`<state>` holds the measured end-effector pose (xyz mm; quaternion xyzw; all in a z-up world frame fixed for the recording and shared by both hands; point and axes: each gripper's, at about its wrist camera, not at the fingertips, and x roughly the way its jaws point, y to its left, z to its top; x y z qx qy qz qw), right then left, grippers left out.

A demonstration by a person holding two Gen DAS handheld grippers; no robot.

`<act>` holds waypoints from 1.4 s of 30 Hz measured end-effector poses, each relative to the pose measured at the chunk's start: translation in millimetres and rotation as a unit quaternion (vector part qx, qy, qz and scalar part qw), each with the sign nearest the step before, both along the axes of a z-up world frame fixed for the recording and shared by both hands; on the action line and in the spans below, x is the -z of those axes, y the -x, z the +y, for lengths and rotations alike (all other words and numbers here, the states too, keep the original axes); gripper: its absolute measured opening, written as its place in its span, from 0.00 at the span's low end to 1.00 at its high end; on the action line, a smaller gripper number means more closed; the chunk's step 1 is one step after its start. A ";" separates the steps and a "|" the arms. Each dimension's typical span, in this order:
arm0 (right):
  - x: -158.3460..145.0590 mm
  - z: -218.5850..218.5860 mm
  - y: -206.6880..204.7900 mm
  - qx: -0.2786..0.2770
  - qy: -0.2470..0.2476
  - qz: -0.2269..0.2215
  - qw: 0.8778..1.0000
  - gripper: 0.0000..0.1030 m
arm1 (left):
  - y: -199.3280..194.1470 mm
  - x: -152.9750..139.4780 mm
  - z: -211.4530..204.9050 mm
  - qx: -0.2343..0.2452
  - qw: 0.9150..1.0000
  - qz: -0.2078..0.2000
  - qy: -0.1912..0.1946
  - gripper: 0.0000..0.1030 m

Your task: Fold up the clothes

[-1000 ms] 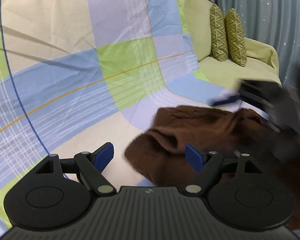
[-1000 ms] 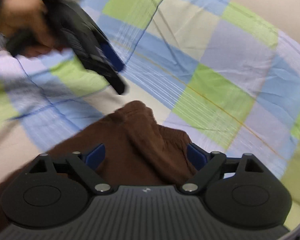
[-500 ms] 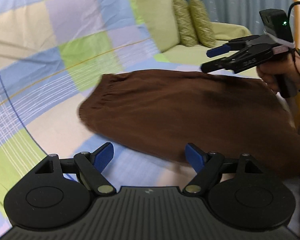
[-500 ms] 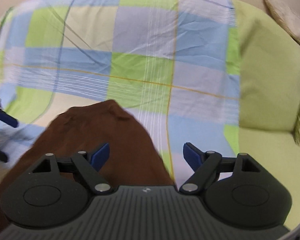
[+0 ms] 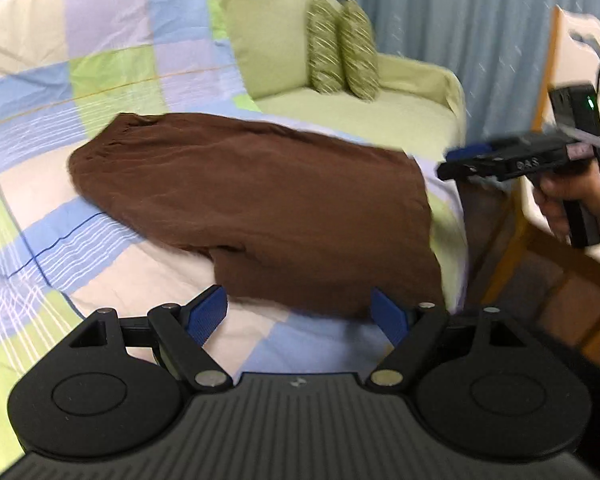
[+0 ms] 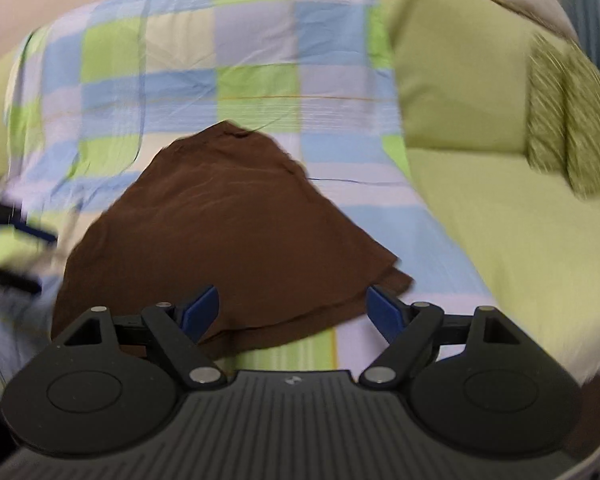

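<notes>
A brown garment point(image 5: 260, 204) lies spread flat on the checked sheet point(image 5: 112, 72), its elastic waistband at the far left and its near edge reaching the sofa's front. My left gripper point(image 5: 300, 314) hovers open just short of that near edge, with nothing between its blue pads. The right gripper point(image 5: 466, 158) shows at the right of the left wrist view, held in a hand off the sofa's edge, empty. In the right wrist view the brown garment point(image 6: 228, 224) lies folded in layers, and my right gripper point(image 6: 294, 310) stands open above its near corner.
Green sofa cushions point(image 5: 268, 32) and two patterned pillows point(image 5: 342, 56) sit at the back. Blue curtains point(image 5: 460, 20) hang behind. A wooden chair frame point(image 5: 540, 216) stands right of the sofa edge. In the right wrist view the left gripper point(image 6: 16, 236) shows blurred at the left.
The garment went from a bunched heap to lying flat. Both grippers have let go and pulled back from it, the right one swinging off past the sofa's edge.
</notes>
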<state>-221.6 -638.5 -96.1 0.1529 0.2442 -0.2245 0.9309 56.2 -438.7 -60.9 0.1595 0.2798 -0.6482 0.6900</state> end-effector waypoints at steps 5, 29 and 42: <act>6.2 -46.1 -7.4 -0.008 -0.039 -0.008 0.999 0.64 | -35.8 17.2 -20.3 -0.041 0.998 0.042 -0.014 0.78; 60.2 -113.1 -11.4 0.033 -0.275 -0.097 0.956 0.05 | -76.5 46.5 -9.6 -0.069 0.949 0.303 0.051 0.08; 46.2 -27.8 27.0 0.027 -0.345 -0.105 0.933 0.05 | -68.2 16.7 42.5 -0.099 0.963 0.250 -0.033 0.14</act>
